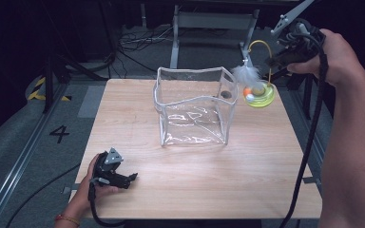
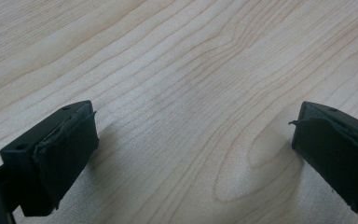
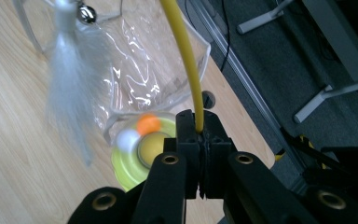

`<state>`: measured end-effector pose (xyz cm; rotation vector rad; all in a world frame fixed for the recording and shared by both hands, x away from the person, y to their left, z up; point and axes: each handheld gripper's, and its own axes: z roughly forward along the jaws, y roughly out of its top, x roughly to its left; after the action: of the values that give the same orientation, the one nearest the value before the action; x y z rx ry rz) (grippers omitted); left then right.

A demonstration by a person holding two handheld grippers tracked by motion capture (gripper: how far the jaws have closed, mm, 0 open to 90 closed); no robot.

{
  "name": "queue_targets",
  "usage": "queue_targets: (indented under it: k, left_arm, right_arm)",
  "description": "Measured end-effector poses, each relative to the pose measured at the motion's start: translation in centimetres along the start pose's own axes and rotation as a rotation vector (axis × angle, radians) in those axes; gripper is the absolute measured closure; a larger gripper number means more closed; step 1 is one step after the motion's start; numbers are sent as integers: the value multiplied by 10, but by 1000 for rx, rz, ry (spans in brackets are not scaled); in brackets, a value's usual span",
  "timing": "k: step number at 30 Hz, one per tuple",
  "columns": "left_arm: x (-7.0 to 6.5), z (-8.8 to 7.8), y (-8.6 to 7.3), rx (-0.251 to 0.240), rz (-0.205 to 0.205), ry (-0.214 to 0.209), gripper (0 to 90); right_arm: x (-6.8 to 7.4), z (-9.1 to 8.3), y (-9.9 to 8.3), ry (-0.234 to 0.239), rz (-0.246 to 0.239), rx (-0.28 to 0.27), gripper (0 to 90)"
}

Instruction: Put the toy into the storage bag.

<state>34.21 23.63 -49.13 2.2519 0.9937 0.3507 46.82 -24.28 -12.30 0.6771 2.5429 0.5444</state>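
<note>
A cat toy hangs in the air at the table's far right: a yellow-green disc with an orange and a white ball, a curved yellow wire, and a white feather dangling from it. My right gripper is shut on the yellow wire; the disc and feather hang just beyond my right gripper. A clear plastic bag stands open mid-table, just left of the toy. My left gripper rests open at the near left corner, its jaws wide apart with bare wood between them.
The wooden table has a small round hole behind the bag. A metal frame and cables stand on the floor beyond the far edge. A floor rail and the number 4 lie to the left.
</note>
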Motion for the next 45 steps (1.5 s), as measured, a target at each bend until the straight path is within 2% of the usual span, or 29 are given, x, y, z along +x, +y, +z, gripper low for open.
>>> queue_targets:
  k: [4,8,15,27,35,41,43,45]
  left_arm:
    - [0,0,0,0,1,0,6]
    - [0,0,0,1,0,-2,5]
    - [0,0,0,2,0,-2,5]
    - [0,-1,0,3,-4,-4,8]
    - [-1,-1,-1,2,-14,-8,8]
    - [-1,-1,-1,3,-9,-8,8]
    - [-1,-1,-1,2,-9,-8,8]
    - [-1,-1,-1,2,-10,-8,8]
  right_arm:
    - [-2,-2,9,-1,-3,-7,884]
    - [-3,-4,25,-12,-15,-22,884]
    - [-2,5,45,-13,-27,-34,884]
    - [6,44,75,25,-56,-43,884]
    - [5,63,82,45,-50,-39,883]
    - [2,76,82,33,-25,-42,883]
    - [1,80,81,44,-26,-41,883]
    - [0,84,81,31,-17,-35,882]
